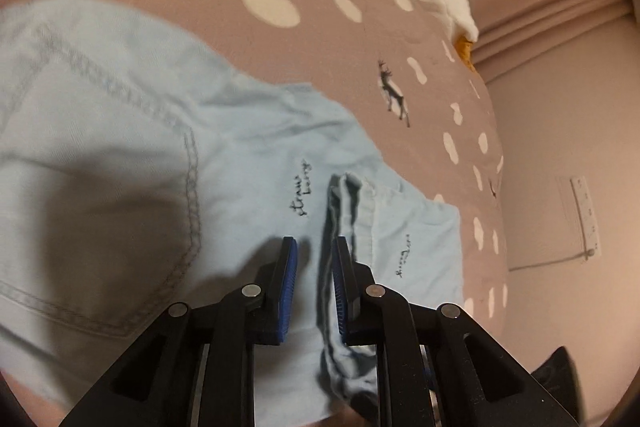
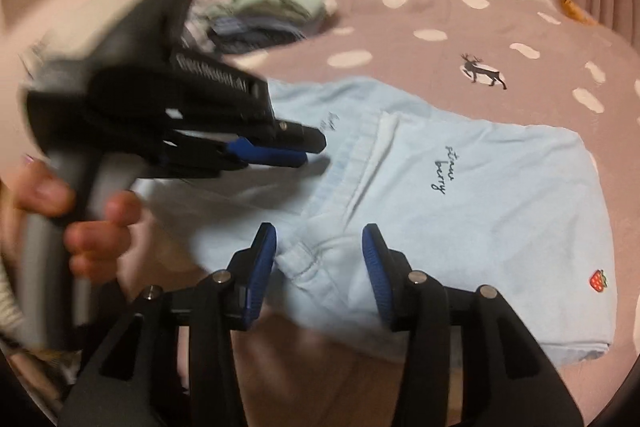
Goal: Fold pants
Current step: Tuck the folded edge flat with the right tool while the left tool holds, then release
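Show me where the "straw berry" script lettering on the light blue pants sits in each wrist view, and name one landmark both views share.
Left wrist view: the script lettering sits just below centre, above the left hand-held gripper, left of the bunched waistband.
Right wrist view: the lettering sits right of centre on the flat panel of the pants.
Shared landmark: the dark deer print on the spotted bedspread.

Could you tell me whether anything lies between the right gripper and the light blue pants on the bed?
Nothing visible does: the right gripper hangs open right over the pants near their bunched edge; the left gripper is off to the side.
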`<state>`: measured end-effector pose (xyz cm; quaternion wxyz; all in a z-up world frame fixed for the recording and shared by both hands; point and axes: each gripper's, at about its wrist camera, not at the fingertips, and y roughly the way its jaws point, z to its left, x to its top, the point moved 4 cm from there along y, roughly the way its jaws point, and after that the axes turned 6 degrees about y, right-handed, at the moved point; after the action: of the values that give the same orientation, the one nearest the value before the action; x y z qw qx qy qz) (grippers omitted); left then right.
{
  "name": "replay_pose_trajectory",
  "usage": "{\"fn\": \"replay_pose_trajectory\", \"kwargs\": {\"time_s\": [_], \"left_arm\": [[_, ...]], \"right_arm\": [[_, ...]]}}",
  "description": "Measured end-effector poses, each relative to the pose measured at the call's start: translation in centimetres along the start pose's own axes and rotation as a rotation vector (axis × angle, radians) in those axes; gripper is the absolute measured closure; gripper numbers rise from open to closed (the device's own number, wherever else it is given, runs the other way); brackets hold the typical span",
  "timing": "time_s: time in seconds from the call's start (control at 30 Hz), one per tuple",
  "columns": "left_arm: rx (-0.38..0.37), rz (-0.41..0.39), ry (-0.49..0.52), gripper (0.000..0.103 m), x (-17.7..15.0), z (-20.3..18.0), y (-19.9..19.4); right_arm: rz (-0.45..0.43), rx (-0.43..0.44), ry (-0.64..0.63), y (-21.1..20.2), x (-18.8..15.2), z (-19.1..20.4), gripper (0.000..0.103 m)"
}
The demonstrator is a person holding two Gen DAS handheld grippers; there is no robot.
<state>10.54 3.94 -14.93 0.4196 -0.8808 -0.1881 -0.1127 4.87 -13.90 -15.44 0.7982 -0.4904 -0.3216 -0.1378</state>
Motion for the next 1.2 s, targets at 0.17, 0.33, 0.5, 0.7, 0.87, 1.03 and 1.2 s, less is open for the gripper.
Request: {"fn": "replay_pose_trajectory", "kwargs": {"time_s": [0.17, 0.33, 0.5, 0.7, 0.87, 1.03, 1.2], "left_arm": [[-0.042, 0.02, 0.177, 0.089, -0.5, -4.8, 0.3], [0.032, 0.13, 0.325, 0.089, -3.4, -7.8, 3.9], [0.144, 0.116, 0.301, 0.092, -4.7, -4.5, 3.3], [0.119, 0.096, 0.286, 0.092, -5.4, -2.7, 1.8], [0.117, 0.095, 0.276, 0.097, -5.4, -3.0, 2.0], [0.103, 0.094, 0.273, 0.097, -5.6, -2.9, 1.9], [0.105, 0.084, 0.277, 0.097, -5.7, -2.7, 1.3]], "right_arm": [[-0.093, 0.025, 0.112, -3.9, 0.1, -2.0, 0.059], [-0.023, -0.202, 0.185, -2.6, -0.5, -6.4, 0.084], [0.06, -0.237, 0.136, -0.4, -0.7, -6.2, 0.088], [0.081, -0.1, 0.013, 2.9, 2.9, -2.4, 0.088], [0.189, -0.09, -0.031, 8.5, 4.9, -1.5, 0.092], [0.179, -0.069, 0.013, 9.8, 6.6, -1.5, 0.091], [0.148, -0.037, 0.042, 7.1, 4.5, -1.1, 0.088]]}}
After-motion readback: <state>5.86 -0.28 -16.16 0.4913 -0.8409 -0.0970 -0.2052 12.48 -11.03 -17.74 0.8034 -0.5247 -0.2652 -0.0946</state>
